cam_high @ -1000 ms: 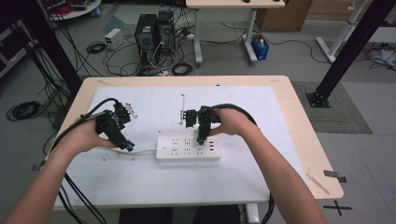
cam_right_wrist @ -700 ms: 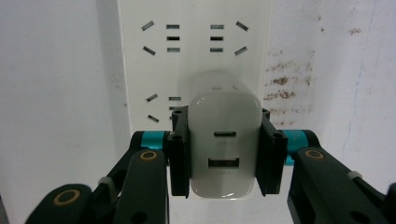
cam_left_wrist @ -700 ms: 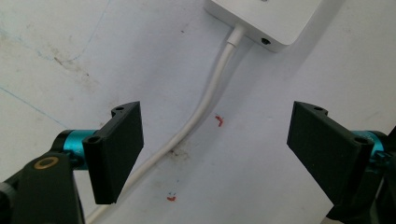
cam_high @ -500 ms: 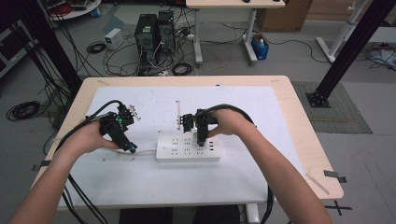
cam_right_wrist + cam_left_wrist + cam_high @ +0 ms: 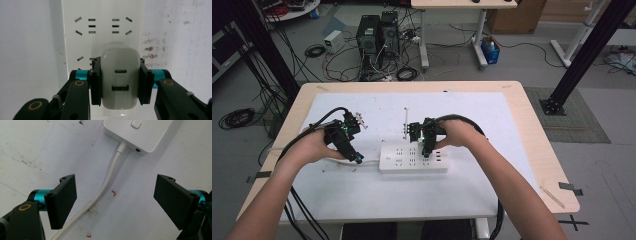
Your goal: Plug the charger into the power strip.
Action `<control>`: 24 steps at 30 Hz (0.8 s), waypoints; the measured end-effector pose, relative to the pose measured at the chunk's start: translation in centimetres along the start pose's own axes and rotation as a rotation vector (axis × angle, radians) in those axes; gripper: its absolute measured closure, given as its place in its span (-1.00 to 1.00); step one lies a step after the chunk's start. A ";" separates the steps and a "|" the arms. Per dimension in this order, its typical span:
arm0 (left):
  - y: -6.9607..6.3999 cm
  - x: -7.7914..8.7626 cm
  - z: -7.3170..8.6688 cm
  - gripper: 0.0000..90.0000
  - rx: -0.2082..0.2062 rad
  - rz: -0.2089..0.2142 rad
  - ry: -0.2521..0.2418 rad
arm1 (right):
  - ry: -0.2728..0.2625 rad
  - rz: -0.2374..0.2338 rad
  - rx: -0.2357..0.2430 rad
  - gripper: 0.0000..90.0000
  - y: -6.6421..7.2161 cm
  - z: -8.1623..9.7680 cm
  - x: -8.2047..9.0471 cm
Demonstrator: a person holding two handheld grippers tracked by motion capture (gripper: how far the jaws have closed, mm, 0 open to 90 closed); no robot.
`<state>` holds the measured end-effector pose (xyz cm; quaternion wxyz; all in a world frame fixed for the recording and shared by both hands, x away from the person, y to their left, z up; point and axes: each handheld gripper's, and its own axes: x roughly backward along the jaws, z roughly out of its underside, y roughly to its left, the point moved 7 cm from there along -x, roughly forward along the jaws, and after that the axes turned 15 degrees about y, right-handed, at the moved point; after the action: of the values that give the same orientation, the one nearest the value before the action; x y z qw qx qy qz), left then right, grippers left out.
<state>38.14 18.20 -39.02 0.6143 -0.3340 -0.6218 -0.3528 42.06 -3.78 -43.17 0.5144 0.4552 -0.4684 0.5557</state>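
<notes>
A white power strip lies flat near the middle of the white mat, with its white cord leading off its left end. My right gripper is shut on a white USB charger, held just above the strip's sockets. In the high view that gripper points down onto the strip's right half. My left gripper is open, its jaws standing wide on either side of the cord just left of the strip's end. From above, this gripper hovers low beside the strip.
A thin white stick lies on the mat behind the strip. The white mat covers most of the wooden table. Black cables trail from both grippers off the table's near edge. Computers and cables sit on the floor beyond.
My left gripper has shifted slightly right and nearer the strip's cord end. The right gripper stays over the strip with the charger.
</notes>
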 end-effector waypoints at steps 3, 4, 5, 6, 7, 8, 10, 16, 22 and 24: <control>0.2 0.1 0.0 -0.58 0.007 0.002 -0.018 | 0.008 -0.055 -0.039 -0.25 -0.2 0.6 -0.4; 0.2 0.1 0.0 -0.58 0.007 0.000 -0.023 | -0.003 -0.097 -0.102 -0.24 -0.4 0.9 -0.2; 0.3 0.2 0.0 -0.58 0.010 -0.004 -0.030 | -0.022 -0.117 -0.151 -0.25 -0.4 1.3 0.3; 0.4 0.2 0.1 -0.58 0.010 -0.005 -0.034 | -0.047 -0.107 -0.174 -0.29 -0.4 1.9 0.9; 0.5 0.3 0.1 -0.58 0.006 -0.002 -0.039 | -0.074 -0.097 -0.207 -0.35 -0.4 2.5 1.5; 0.7 0.3 0.1 -0.59 0.012 -0.006 -0.040 | -0.094 -0.099 -0.260 -0.41 -0.5 3.3 2.2; 1.0 0.5 0.1 -0.58 0.031 -0.015 -0.045 | -0.118 -0.099 -0.373 -0.50 -1.0 5.0 3.2; 1.8 0.7 0.0 -0.58 0.058 -0.032 -0.055 | -0.171 -0.133 -0.847 -0.51 -1.4 12.5 4.5; 2.3 0.8 -0.3 -0.58 0.098 -0.035 -0.055 | -0.153 -0.149 -1.132 -0.51 -0.9 18.4 3.3; 2.4 1.0 -0.3 -0.58 0.093 -0.043 -0.044 | -0.166 -0.164 -1.161 -0.51 -0.6 19.3 3.1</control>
<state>40.36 19.21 -37.95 0.6075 -0.2995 -0.6579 -0.3293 42.93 -22.39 -37.21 0.6821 0.1762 -0.6978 0.1294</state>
